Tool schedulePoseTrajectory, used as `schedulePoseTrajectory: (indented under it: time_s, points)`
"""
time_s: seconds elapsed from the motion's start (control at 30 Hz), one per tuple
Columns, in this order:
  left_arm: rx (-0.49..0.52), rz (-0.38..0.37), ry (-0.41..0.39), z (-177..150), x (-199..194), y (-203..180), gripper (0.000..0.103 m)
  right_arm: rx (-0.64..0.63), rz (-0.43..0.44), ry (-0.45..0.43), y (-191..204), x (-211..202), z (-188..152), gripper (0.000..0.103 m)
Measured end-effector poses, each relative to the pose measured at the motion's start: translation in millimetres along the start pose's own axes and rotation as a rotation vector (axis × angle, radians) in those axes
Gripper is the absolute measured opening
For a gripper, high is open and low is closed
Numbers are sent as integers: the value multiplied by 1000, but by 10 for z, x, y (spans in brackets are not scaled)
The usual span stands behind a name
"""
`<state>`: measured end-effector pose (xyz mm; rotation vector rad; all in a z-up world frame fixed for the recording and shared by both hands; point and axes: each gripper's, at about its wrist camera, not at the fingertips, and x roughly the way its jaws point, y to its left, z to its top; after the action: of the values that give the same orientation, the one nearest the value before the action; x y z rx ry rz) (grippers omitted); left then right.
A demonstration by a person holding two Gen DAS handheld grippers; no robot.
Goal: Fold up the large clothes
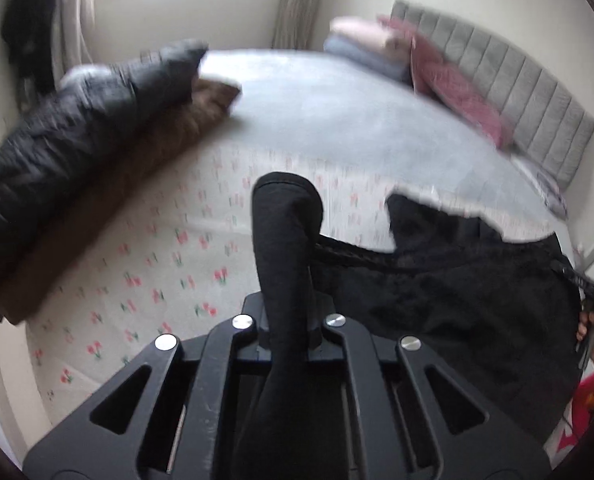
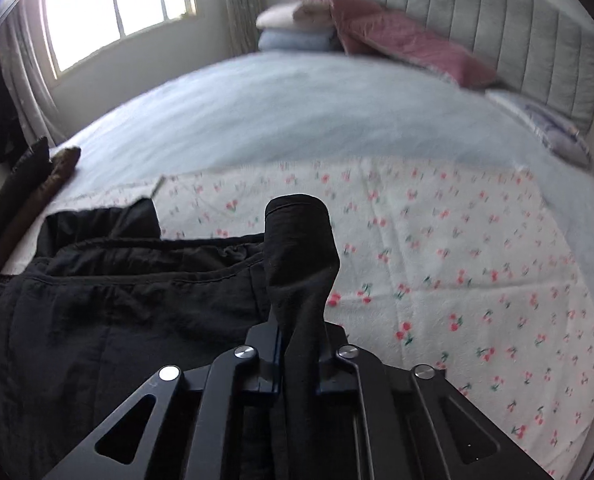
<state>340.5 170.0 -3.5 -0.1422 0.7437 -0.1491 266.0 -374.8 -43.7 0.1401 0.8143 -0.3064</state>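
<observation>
While I am holding the black garment [image 2: 109, 300] stretched over the cherry-print sheet [image 2: 457, 264], my left gripper [image 1: 287, 200] and right gripper [image 2: 299, 224] are both clamping its top edge; uneven pulling could be tugging the hem free.

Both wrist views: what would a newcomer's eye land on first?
The black garment stretched between the two tongs, left tongs and right tongs each shut on an edge. Below it lies the cherry-print sheet; folded dark jackets sit along the bed's far left edge.
</observation>
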Motion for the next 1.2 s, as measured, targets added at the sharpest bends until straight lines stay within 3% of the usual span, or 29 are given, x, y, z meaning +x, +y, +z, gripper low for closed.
schedulePoseTrajectory:
  time_s: [0.07,0.2,0.27,0.43,0.53,0.6,0.73,0.77,0.87,0.93,1.0,1.07,1.13,1.2]
  points:
    - [4,21,-102,92,-125,-52,8,33,-6,-75,-67,-157,79,8]
    - [26,87,-230,254,-52,-202,8,112,-32,-194,-180,-219,284,8]
    - [37,135,-233,339,155,-250,8,141,-39,-202,-196,-115,410,8]
    - [86,251,-152,322,890,-239,10,98,-122,-131,-95,441,564,8]
    - [72,282,-47,285,1290,-134,16,99,-156,-63,-136,784,545,10]
    - [63,292,65,294,1553,-93,22,115,-182,-8,-217,1014,505,12]
    - [35,347,123,382,1702,33,32,220,-200,111,-454,1325,419,17]
    - [20,408,144,422,1732,121,32,250,-206,120,-535,1337,419,18]
    - [-63,461,150,493,1659,374,32,318,-285,107,-751,1200,457,24]
    - [-91,464,116,523,1484,448,35,353,-336,79,-931,997,466,28]
    - [-53,447,66,539,1255,382,58,349,-302,60,-987,788,465,33]
    - [33,419,19,532,1016,133,71,314,-273,51,-908,584,453,46]
    - [105,360,15,506,855,-155,81,266,-217,41,-693,334,394,64]
    - [165,258,15,388,628,-500,84,242,-99,37,-335,77,282,72]
